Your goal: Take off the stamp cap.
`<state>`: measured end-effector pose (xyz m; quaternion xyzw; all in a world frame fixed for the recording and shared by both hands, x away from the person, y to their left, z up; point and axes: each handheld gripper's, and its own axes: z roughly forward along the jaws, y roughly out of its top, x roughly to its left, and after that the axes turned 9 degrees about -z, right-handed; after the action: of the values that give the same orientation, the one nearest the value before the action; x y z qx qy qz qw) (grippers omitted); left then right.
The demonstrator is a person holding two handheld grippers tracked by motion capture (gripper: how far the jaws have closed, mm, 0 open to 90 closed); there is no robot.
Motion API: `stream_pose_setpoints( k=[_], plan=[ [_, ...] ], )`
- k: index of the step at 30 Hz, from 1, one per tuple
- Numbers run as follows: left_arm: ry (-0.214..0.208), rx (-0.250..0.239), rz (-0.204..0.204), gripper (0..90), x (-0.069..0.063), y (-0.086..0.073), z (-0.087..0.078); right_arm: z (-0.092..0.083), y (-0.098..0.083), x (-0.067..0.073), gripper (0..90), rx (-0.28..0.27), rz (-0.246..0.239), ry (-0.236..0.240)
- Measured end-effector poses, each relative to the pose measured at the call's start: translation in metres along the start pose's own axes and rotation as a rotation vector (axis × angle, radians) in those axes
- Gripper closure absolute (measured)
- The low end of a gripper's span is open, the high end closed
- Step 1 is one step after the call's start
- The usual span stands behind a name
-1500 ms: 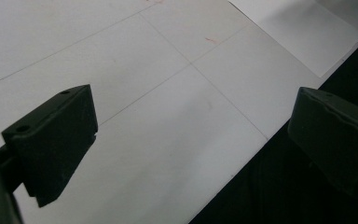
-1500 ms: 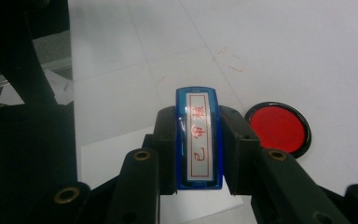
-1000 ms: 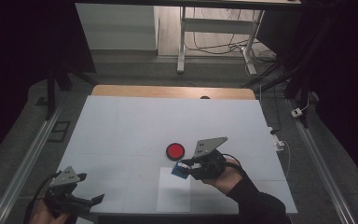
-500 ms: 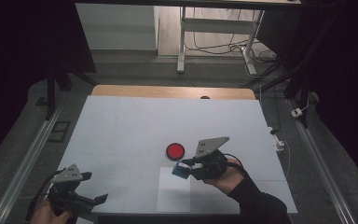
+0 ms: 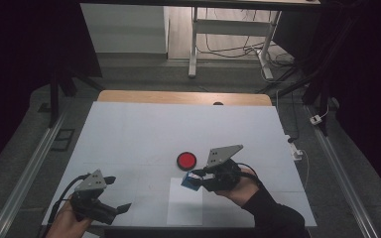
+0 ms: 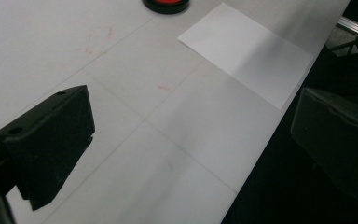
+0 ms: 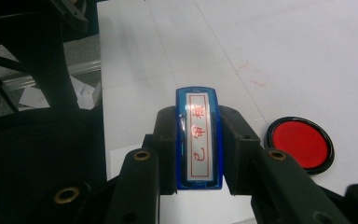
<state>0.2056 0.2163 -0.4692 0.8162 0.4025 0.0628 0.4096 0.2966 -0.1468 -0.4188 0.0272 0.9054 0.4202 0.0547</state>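
Note:
A blue stamp (image 5: 188, 182) with a white label of red characters (image 7: 198, 140) is clamped between the jaws of my right gripper (image 5: 195, 178), which is shut on it. The stamp hangs just above the far edge of a white paper sheet (image 5: 184, 210). A round red ink pad (image 5: 186, 159) in a black rim lies on the table just beyond the stamp, also seen to the stamp's right (image 7: 299, 142). My left gripper (image 5: 118, 193) is open and holds nothing, low over the table's near left corner. The paper sheet (image 6: 247, 51) lies ahead of its jaws.
The white table top (image 5: 144, 134) has a wooden strip along its far edge. Its near edge (image 6: 256, 140) runs close under the left gripper. Metal rails (image 5: 34, 163) flank the table. A desk frame and cables (image 5: 228, 44) stand on the floor beyond.
My left gripper has shifted a little to the right along the near edge. The right gripper and the stamp have stayed where they were.

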Motion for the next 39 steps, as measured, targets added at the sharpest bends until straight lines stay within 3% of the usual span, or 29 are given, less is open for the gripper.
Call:
stream_pose_setpoints(
  k=[7,17,26,39],
  plan=[
    [-0.025,-0.002,0.018,0.0,-0.005,0.013,0.014,-0.001,0.002,0.001,69.7,-0.007,-0.01,0.005],
    [-0.055,-0.006,0.083,0.0,-0.014,0.031,0.034,-0.002,0.004,0.002,69.7,-0.022,-0.021,0.02],
    [-0.14,-0.005,0.127,0.0,-0.021,0.046,0.051,-0.004,0.006,0.003,69.7,-0.031,-0.027,0.025],
    [-0.232,0.004,0.205,0.0,-0.031,0.068,0.082,-0.004,0.008,0.005,69.7,-0.044,-0.034,0.04]
  ],
)
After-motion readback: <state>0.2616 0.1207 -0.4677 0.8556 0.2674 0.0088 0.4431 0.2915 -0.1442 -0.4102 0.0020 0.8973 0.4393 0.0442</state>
